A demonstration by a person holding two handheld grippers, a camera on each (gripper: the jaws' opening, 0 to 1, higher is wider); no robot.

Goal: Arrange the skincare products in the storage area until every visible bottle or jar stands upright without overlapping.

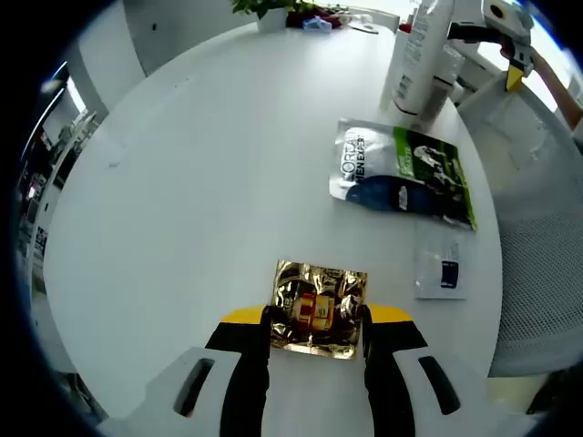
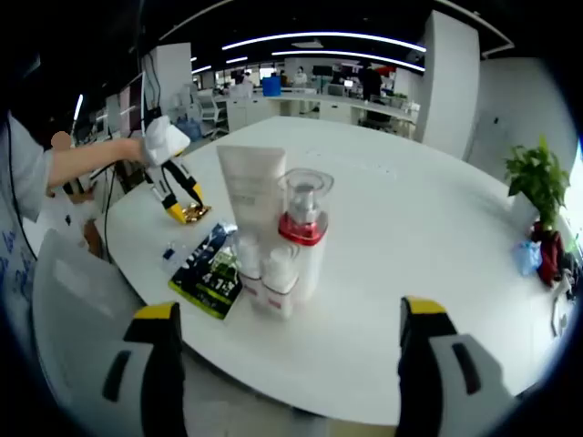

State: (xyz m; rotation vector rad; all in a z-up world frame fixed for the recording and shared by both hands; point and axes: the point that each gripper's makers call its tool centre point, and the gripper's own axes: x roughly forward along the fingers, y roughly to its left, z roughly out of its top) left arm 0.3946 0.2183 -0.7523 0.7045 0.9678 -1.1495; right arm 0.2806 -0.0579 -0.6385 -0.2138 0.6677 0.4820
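Left gripper pinches a gold sachet; right gripper waits spread before the bottles.

The left gripper [image 1: 316, 332] has its jaws pressed onto a crinkled gold sachet [image 1: 317, 309] low over the white table [image 1: 182, 200], near a green-and-black pouch [image 1: 405, 173] and a small clear packet [image 1: 442, 271]. The right gripper [image 2: 287, 341] stands wide apart, holding nothing, facing a white tube [image 2: 250, 196], a pump bottle [image 2: 303, 228] and two small bottles [image 2: 264, 273] standing upright together. The limp foil could slip from the pinch, or a careless reach could topple the crowded bottles.
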